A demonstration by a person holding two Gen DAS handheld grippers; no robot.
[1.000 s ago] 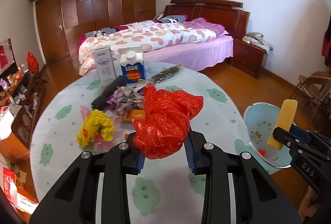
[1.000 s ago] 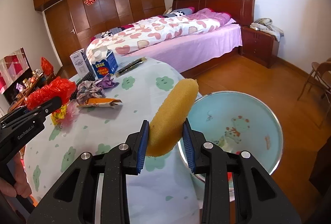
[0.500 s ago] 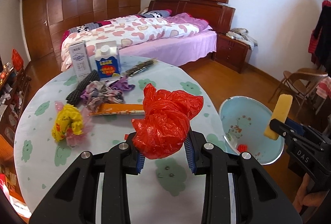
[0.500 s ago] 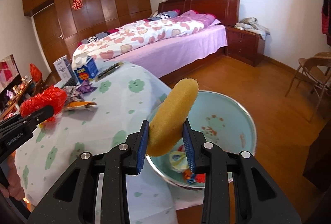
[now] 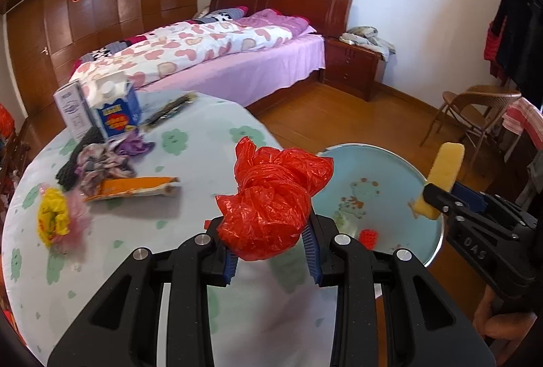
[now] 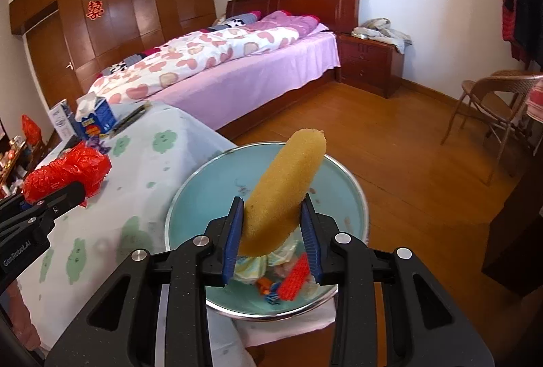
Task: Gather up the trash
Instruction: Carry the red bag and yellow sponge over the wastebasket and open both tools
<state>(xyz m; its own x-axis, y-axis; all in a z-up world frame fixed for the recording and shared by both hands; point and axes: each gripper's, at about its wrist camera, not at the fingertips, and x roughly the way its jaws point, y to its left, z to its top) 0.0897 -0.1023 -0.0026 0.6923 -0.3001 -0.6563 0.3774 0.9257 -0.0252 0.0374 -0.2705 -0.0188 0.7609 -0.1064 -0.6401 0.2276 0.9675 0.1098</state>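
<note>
Bright daylight, perhaps motion-blurred, fisheye-warped

Both wrist views look steeply down, close over the basin [image 5: 390,160] beside the table [image 6: 142,170].

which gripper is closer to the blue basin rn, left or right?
Right. The right gripper, shut on the yellow sponge, hangs above the blue basin; the left gripper, holding the red bag, is beside it above the table.

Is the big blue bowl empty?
No, the blue bowl already has bits in it, like a red toy brick and a crumpled wrapper, seen under the yellow sponge.
</note>
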